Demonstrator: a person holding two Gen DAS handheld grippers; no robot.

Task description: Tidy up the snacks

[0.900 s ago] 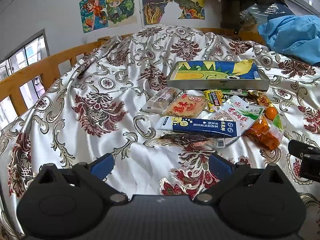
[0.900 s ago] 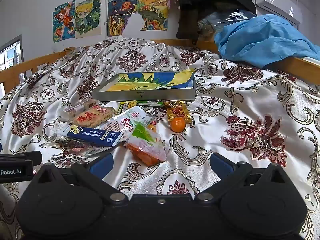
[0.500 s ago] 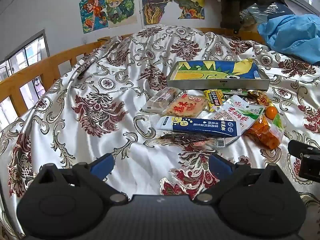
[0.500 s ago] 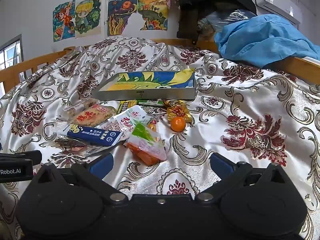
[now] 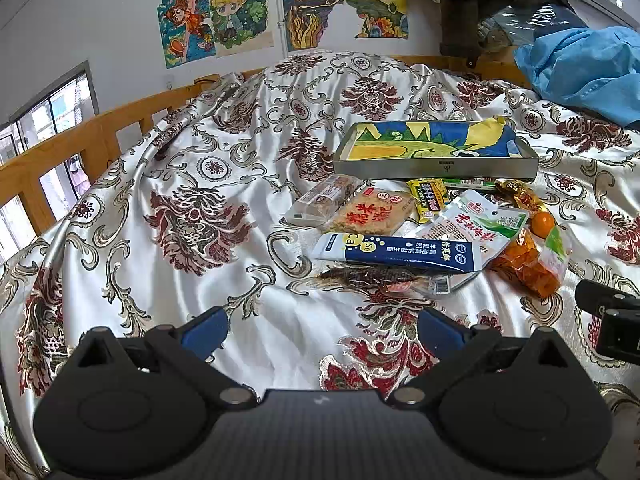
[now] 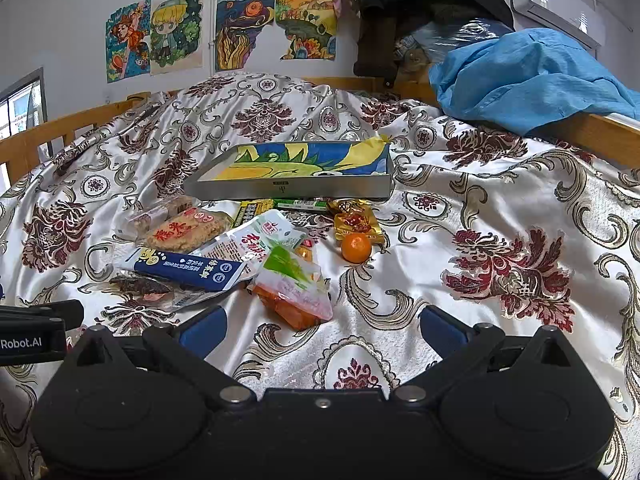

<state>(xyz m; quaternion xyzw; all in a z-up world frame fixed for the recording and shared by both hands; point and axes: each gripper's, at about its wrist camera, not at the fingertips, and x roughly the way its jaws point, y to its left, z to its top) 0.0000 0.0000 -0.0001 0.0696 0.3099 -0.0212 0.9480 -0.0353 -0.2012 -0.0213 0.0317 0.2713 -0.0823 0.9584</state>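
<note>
On the bedspread (image 5: 248, 184), gray tray (image 6: 296, 191) lined with a drawing, snack packets (image 6: 192, 268) outside; both claws (image 5: 322, 326) (image 6: 320, 326) agape, empty.

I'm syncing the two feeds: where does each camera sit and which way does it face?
Left wrist: on the open left tool, facing across the floral satin bedspread toward the grey shallow tray; right tool at its edge.
Right wrist: on the open right tool, facing likewise; left tool at its edge.
Shared: tray, small orange fruit.
</note>
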